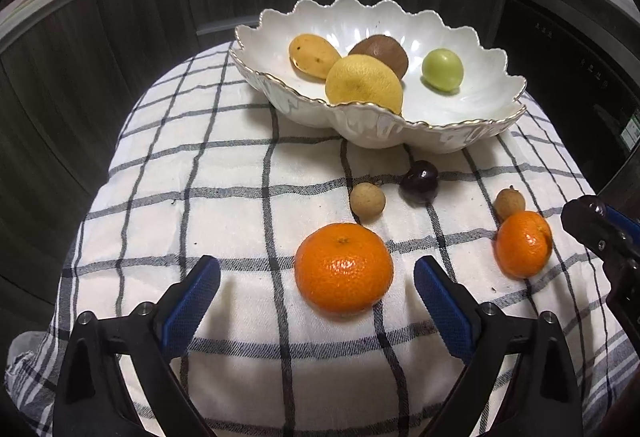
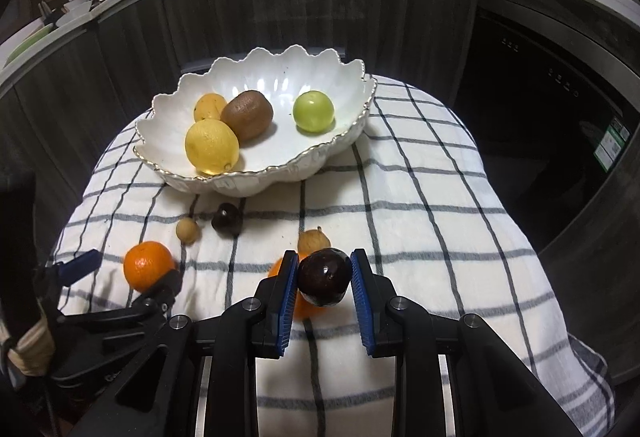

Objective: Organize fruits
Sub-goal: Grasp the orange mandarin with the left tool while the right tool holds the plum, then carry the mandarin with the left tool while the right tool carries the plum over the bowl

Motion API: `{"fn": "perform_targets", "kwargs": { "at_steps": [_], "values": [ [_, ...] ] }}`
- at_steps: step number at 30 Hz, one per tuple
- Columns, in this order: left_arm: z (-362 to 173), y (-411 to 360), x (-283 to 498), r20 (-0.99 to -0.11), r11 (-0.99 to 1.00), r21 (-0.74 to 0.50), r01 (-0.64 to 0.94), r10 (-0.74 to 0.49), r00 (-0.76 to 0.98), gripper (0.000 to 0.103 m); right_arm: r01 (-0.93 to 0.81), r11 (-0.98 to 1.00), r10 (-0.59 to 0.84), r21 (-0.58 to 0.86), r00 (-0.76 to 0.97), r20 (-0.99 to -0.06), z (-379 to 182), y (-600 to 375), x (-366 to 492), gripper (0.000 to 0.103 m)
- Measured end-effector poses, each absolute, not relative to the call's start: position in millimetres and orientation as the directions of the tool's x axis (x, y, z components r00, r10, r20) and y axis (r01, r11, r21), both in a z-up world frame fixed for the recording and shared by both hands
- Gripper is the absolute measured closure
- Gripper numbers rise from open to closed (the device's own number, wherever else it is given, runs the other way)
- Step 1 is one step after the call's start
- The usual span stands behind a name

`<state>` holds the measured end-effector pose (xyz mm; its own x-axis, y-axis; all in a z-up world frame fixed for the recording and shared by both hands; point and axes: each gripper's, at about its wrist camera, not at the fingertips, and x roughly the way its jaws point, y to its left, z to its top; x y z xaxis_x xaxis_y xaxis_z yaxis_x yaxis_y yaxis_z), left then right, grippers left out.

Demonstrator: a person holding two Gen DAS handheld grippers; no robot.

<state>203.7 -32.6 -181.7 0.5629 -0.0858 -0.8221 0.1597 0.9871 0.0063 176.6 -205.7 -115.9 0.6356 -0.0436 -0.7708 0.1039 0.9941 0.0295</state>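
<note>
A white scalloped bowl (image 1: 472, 117) (image 2: 344, 141) holds a lemon (image 1: 363, 84), a kiwi (image 1: 380, 55), a yellow fruit (image 1: 314, 55) and a green fruit (image 1: 442, 69). On the checked cloth lie two mandarins (image 1: 344, 269) (image 1: 524, 243), two longans (image 1: 367, 200) (image 1: 509, 201) and a dark plum (image 1: 419, 181). My left gripper (image 1: 318, 281) is open around the near mandarin. My right gripper (image 2: 324, 269) is shut on another dark plum (image 2: 325, 277), held above the second mandarin (image 2: 302, 307).
The checked cloth (image 1: 224, 197) covers a small table with drops at all edges. Dark cabinets stand behind, and an oven front (image 2: 560, 125) is at the right. The right gripper shows at the right edge of the left wrist view (image 1: 600, 233).
</note>
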Motion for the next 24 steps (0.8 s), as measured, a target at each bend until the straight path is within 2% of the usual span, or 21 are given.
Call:
{"fn": "perform_targets", "kwargs": {
  "at_steps": [6,12,13,24],
  "values": [
    [-188.3,-47.2,212.0,-0.832,0.978,0.04,0.203,-0.079,0.549,0.024,0.118,0.992,-0.043,0.04,0.624,-0.78,-120.8,-210.9,180.3,0.075],
    [-190.9,-47.7,211.0,-0.84,0.976,0.021,0.215,-0.099,0.533,0.047,0.129,0.991,-0.043,0.047,0.618,-0.785,-122.9,-214.6,180.9,0.075],
    [-190.8,-47.5,210.7,-0.84,0.976,0.022,0.216,-0.099,0.534,0.054,0.128,0.991,-0.043,0.046,0.618,-0.785,-122.9,-214.3,180.8,0.075],
    [-169.6,-41.2,206.1,-0.815,0.979,0.016,0.206,-0.107,0.57,0.057,0.132,0.99,-0.045,0.05,0.631,-0.775,-115.0,-215.5,178.1,0.075]
  ]
}}
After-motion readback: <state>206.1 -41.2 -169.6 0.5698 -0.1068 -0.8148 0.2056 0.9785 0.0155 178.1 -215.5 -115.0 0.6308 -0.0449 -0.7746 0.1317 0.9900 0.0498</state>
